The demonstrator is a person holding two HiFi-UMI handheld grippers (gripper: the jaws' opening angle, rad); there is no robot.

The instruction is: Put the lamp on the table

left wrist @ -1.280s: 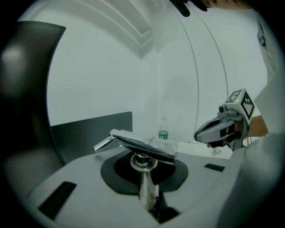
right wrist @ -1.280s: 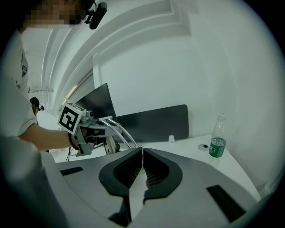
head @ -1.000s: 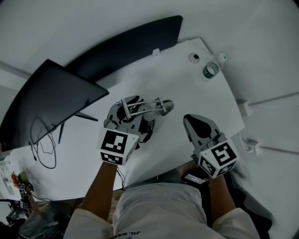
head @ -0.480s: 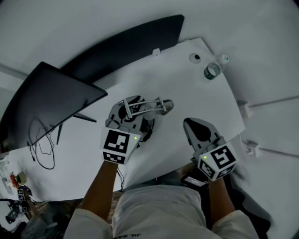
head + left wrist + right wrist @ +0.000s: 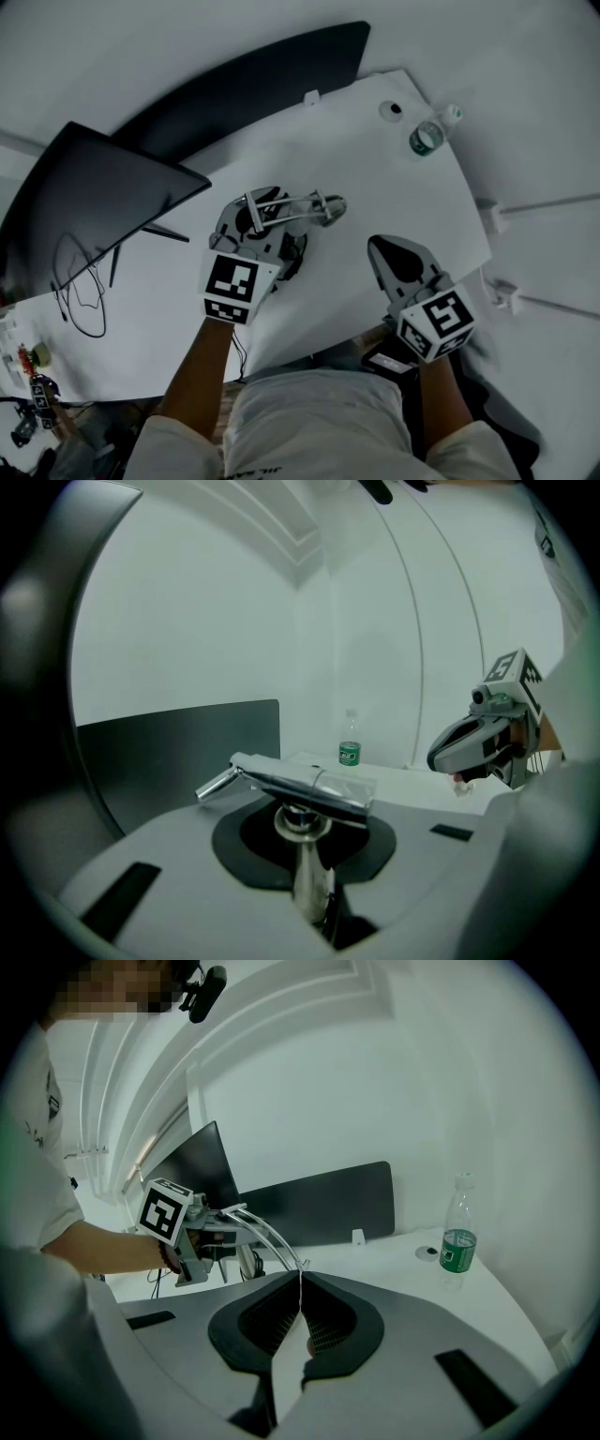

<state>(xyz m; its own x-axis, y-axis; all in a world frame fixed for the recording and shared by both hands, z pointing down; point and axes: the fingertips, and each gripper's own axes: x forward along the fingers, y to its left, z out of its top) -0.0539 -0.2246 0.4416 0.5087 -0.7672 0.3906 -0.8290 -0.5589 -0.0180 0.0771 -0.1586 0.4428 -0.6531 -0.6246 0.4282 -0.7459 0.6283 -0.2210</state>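
Observation:
A chrome desk lamp (image 5: pixel 292 207) with a thin arm and a bar-shaped head (image 5: pixel 302 786) is over the middle of the white table (image 5: pixel 375 178). My left gripper (image 5: pixel 251 225) is shut on the lamp's upright stem (image 5: pixel 309 881), which stands between the jaws. Its base is mostly hidden under the gripper, so I cannot tell whether it touches the table. My right gripper (image 5: pixel 397 255) hovers at the table's near right edge, shut with nothing in it (image 5: pixel 300 1284). In the right gripper view the left gripper (image 5: pixel 186 1232) and the lamp arm (image 5: pixel 268 1237) are at the left.
A dark monitor (image 5: pixel 94 202) stands at the left with cables (image 5: pixel 86 286) on the table below it. A dark panel (image 5: pixel 262 84) runs along the table's far edge. A green-labelled water bottle (image 5: pixel 424 139) stands at the far right corner beside a small round hole (image 5: pixel 390 112).
My left gripper and the lamp have shifted slightly away from me, toward the far side of the table. The right gripper has stayed in place.

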